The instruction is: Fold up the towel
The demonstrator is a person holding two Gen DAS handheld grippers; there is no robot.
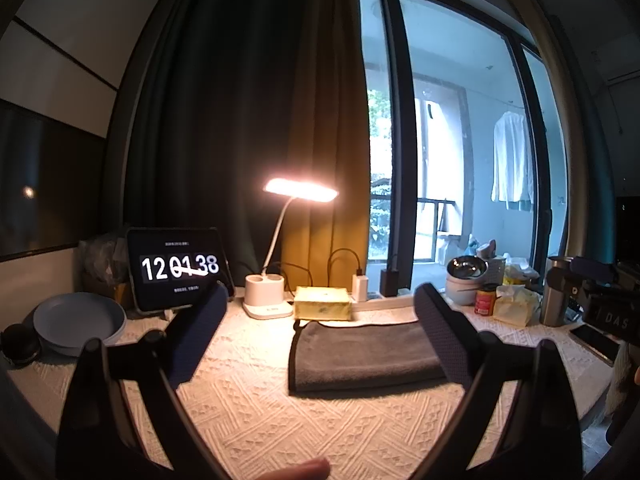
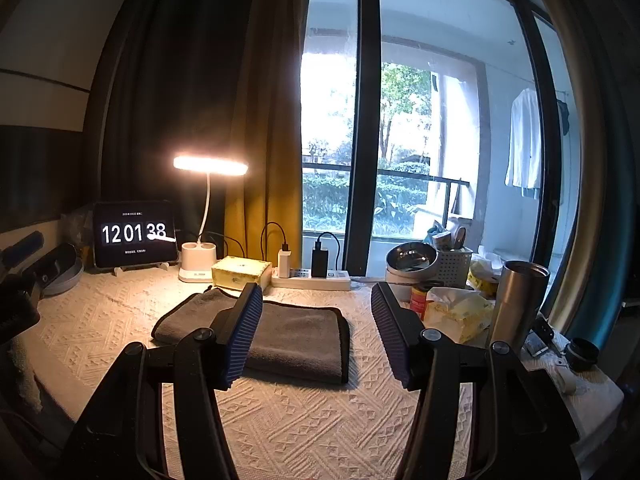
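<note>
We judge the grey towel (image 2: 280, 332) soft, light and limp, lying already folded flat on the counter (image 2: 300, 420) just in front of the yellow box (image 2: 240, 272), so we would pinch it at a corner or along an edge. Its long axis runs left to right across both views. Both the left tongs (image 1: 316, 336) and right tongs (image 2: 316, 332) hover above it, spread wide and empty.
</note>
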